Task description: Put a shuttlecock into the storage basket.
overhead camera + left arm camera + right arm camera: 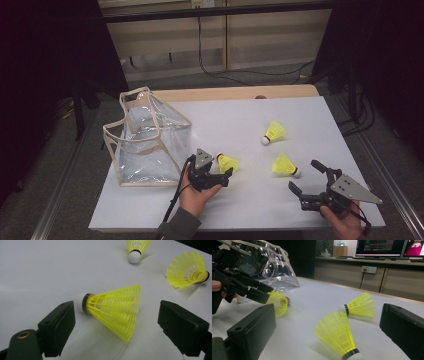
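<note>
Three yellow shuttlecocks lie on the white table (225, 117). My left gripper (224, 167) (116, 307) is open, its jaws on either side of the nearest shuttlecock (228, 163) (112, 311), which lies on its side with the white cork by the left jaw, untouched. My right gripper (306, 176) (328, 312) is open and holds nothing; just ahead of it lies a second shuttlecock (285, 166) (337, 335). The third shuttlecock (274, 132) (362, 306) rests farther back. The right gripper view also catches the left gripper (259, 296).
A clear plastic bag (145, 137) (272, 267) with beige trim stands open-topped at the table's left, just beside the left hand. The table's front edge is close under both hands. Cabinets and cables lie beyond the far edge.
</note>
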`<state>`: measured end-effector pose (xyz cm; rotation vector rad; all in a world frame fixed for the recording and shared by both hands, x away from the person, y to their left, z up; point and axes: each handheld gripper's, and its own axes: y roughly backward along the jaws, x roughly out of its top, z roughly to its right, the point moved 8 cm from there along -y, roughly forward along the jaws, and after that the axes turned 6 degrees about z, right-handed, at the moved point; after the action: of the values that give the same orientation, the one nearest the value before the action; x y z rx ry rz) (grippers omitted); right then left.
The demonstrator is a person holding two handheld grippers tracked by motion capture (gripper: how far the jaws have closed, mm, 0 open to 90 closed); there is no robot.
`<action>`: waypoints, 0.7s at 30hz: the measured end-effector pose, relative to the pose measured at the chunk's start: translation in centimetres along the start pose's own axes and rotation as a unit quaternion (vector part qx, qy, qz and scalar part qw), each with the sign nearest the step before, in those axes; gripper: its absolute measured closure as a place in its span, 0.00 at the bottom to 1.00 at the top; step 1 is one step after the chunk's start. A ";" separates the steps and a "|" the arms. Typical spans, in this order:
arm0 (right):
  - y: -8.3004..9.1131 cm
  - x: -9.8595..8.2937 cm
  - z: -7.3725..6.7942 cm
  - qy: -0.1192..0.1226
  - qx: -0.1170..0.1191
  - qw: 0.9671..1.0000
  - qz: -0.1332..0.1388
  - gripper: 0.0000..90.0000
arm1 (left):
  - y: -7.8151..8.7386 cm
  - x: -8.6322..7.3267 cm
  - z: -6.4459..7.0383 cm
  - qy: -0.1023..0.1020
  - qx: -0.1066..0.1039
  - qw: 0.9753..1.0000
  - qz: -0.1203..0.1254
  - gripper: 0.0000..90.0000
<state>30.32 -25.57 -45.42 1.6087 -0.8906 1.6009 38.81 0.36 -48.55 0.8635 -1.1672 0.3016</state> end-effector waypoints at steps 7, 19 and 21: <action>0.0 0.0 0.0 -0.001 -0.001 1.000 0.002 0.00 | -0.6 -0.1 -0.1 0.002 0.006 1.000 -0.007 0.21; 0.1 0.0 0.1 -0.001 0.000 1.000 0.001 0.00 | -1.0 -0.1 -0.1 -0.004 0.007 1.000 -0.012 0.32; 0.1 0.1 0.0 -0.001 -0.001 1.000 0.001 0.00 | -1.0 -0.2 -0.1 -0.003 0.005 1.000 -0.016 0.34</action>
<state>30.27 -25.65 -45.36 1.6101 -0.8951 1.6001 39.48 -0.20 -49.16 0.8916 -1.1563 0.2793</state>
